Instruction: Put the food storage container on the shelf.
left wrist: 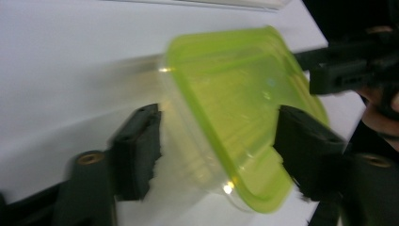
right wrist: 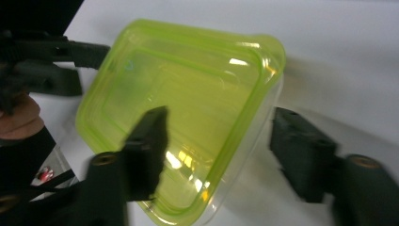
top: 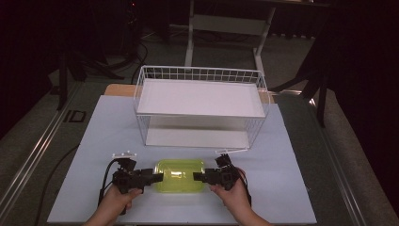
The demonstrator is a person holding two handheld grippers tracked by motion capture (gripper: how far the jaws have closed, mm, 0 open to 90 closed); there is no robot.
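Since the lidded green box (top: 180, 175) on the table (top: 291, 197) looks light, thin and slick, we straddle its ends with left gripper (top: 159, 177) and right gripper (top: 197, 176), jaws spread, not yet pinching.

Dim, dark-edged room; gripper views blurred, with small glare spots.

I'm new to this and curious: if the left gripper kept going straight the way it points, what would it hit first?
The left gripper points across at the green-lidded container, whose end already sits between its jaws. So it would likely meet that container first; the right gripper waits beyond, at the far end.
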